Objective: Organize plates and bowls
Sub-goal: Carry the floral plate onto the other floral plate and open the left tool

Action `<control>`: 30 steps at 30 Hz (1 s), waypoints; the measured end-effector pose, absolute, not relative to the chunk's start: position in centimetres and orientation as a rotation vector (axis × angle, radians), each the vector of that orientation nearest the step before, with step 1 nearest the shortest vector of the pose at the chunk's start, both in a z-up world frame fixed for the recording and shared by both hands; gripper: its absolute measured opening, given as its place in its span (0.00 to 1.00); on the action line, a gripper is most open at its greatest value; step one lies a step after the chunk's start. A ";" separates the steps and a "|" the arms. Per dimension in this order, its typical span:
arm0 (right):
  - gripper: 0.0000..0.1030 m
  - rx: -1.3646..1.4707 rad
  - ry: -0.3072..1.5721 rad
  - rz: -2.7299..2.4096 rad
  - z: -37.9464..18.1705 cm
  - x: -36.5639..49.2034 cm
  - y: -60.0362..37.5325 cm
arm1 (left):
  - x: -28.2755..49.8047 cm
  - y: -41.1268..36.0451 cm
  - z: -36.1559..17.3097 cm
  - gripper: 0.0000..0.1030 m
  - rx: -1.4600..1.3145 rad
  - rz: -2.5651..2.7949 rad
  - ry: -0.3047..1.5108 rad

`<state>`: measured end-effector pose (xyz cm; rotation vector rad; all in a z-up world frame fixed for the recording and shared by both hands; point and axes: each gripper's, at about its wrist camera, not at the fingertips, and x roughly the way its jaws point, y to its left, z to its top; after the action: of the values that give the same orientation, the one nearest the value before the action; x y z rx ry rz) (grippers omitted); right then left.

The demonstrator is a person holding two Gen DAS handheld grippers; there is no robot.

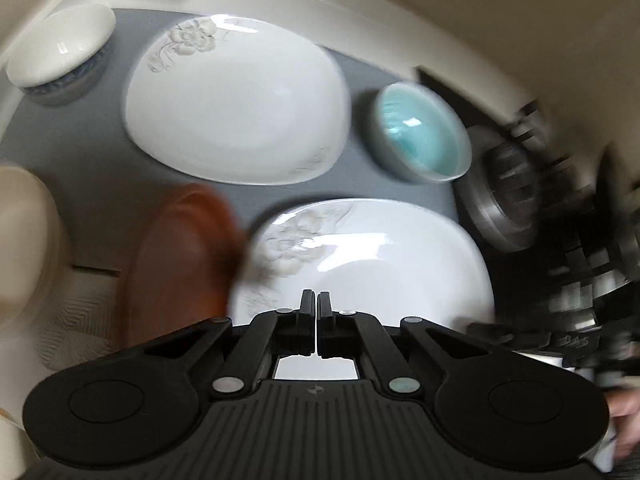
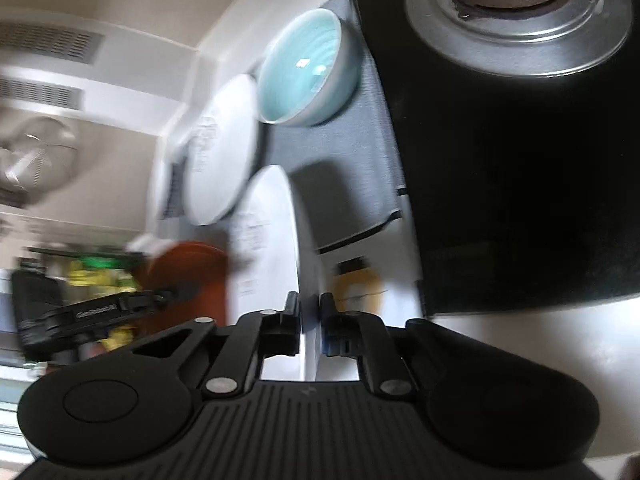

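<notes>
Left wrist view: left gripper (image 1: 316, 304), fingers pressing together on nothing, is hovering over a near plate (image 1: 372, 256) at lower centre. Far plate (image 1: 240, 104) is lying on a grey mat (image 1: 92, 152) above; teal bowl (image 1: 424, 136) is sitting right of it; brown dish (image 1: 180, 256) is blurring at left.

Right wrist view: right gripper (image 2: 310, 312) is pinching the near plate's (image 2: 276, 240) rim at centre. Teal bowl (image 2: 304, 68) is sitting above, burner (image 2: 520, 12) upper right.

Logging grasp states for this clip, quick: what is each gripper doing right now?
Left gripper: shut, nothing visibly between its fingers, above the near white plate.
Right gripper: shut on the near white plate's rim.
</notes>
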<state>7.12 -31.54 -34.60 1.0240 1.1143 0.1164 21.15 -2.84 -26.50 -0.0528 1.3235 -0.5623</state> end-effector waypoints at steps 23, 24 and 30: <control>0.06 1.139 1.001 -0.057 -36.5 2.2 -33.7 | 24.1 -3.6 -32.8 0.15 0.018 -0.733 1.602; 0.06 1.125 0.999 -0.055 -36.3 2.1 -33.6 | 24.1 -3.6 -32.7 0.15 0.023 -0.740 1.605; 0.06 1.155 0.971 -0.041 -35.4 1.8 -34.1 | 24.5 -3.2 -31.2 0.15 -0.040 -0.759 1.587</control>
<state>1.82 -34.10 -35.43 1.1547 0.9706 -0.0415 24.51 -3.25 -31.19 -0.0404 1.5868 -0.7589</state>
